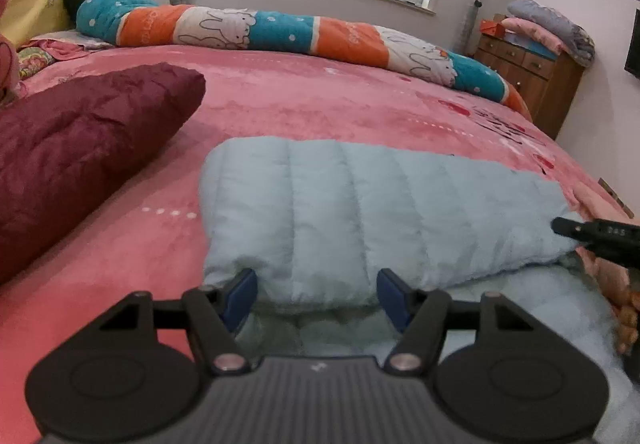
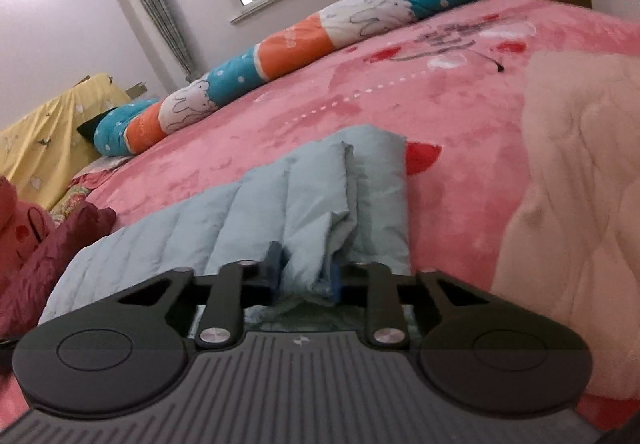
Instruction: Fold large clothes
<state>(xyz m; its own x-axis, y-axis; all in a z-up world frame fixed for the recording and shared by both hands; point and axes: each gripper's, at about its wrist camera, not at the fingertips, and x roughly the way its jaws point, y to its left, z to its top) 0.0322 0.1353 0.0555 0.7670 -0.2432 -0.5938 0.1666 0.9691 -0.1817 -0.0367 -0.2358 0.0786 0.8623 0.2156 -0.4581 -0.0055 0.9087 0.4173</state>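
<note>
Puffy light-blue jacket [image 1: 380, 204] on bed [image 1: 320, 100] looks soft, light, slippery; right claw [image 2: 305, 273] pinches bunched edge, left claw [image 1: 317, 298] spread w/ nothing gripped — grab thick hem.

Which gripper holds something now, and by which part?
The right gripper pinches a bunched near edge of the pale blue quilted jacket. The left gripper holds nothing.
</note>
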